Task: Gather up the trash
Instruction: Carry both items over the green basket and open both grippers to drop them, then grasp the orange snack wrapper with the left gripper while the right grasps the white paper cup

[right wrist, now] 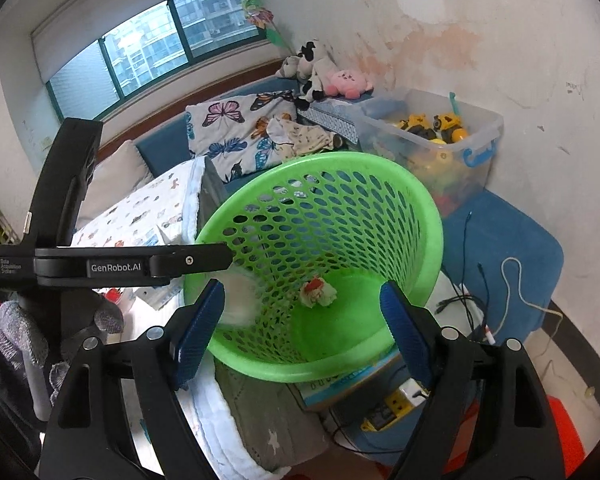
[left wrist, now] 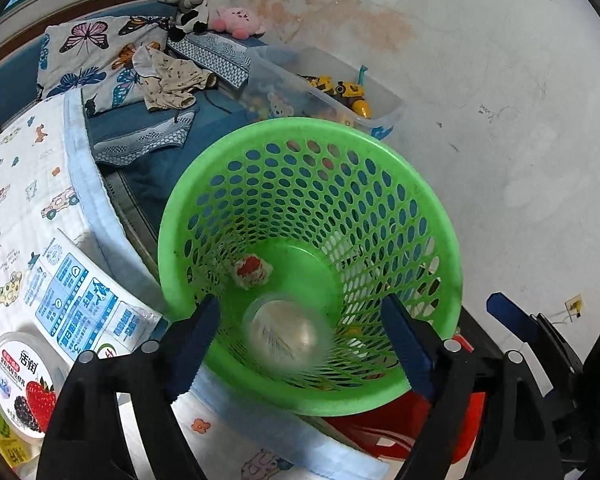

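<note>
A: Starting at the left, a yogurt lid point(left wrist: 18, 384) and a printed pack point(left wrist: 80, 304) lie on the bed point(left wrist: 24, 184), near its edge. Both look like trash not yet collected.

B: And the left gripper point(left wrist: 296, 344)?

A: It hangs over the green basket point(left wrist: 440, 240), pointing down into it. Its jaws stand wide apart with nothing pressed between them. A blurred clear cup point(left wrist: 288, 336) shows between them, over the basket's inside; the blur suggests it is falling in rather than being held.

B: Why is the basket tilted?

A: It leans against the bed's edge with its mouth turned towards the grippers, which I judge makes dropping things in easier. A crumpled wrapper point(left wrist: 252, 272) already lies on its bottom.

B: And the right gripper point(right wrist: 302, 330)?

A: It also points at the basket, jaws open and empty. From its view the left gripper's arm reaches across to the rim, with the cup a white blur just under it.

B: Further right?

A: A clear toy bin point(right wrist: 432, 132) stands against the wall.
</note>
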